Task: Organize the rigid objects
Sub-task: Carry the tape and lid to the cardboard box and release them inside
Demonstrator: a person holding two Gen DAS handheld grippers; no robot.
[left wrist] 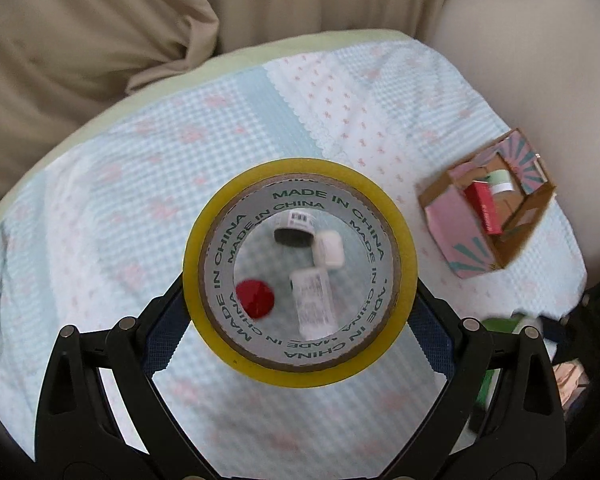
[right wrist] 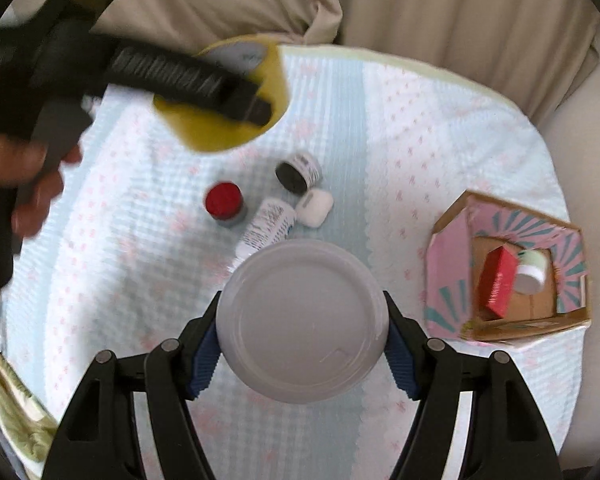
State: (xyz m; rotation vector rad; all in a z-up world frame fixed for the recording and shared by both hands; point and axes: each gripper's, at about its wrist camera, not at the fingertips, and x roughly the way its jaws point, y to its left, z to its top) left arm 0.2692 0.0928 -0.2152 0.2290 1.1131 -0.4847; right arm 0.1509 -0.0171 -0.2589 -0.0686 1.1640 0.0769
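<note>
Left gripper (left wrist: 300, 304): jaws clamped on yellow tape roll (left wrist: 299, 272), lifted over the bed (left wrist: 100, 200); core reads "MADE IN CHINA". Right gripper (right wrist: 302, 336): jaws squeezing grey lidded tub (right wrist: 302, 320).

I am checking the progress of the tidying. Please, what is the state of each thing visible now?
Left gripper: shut on tape roll.
Tape roll: held above the bed cover.
Right gripper: shut on grey container.
Grey container: held above the bed cover.
Cardboard box: open, holding a red box and a white-capped jar.
Red-lidded jar: upright.
White bottle: lying on its side.
</note>
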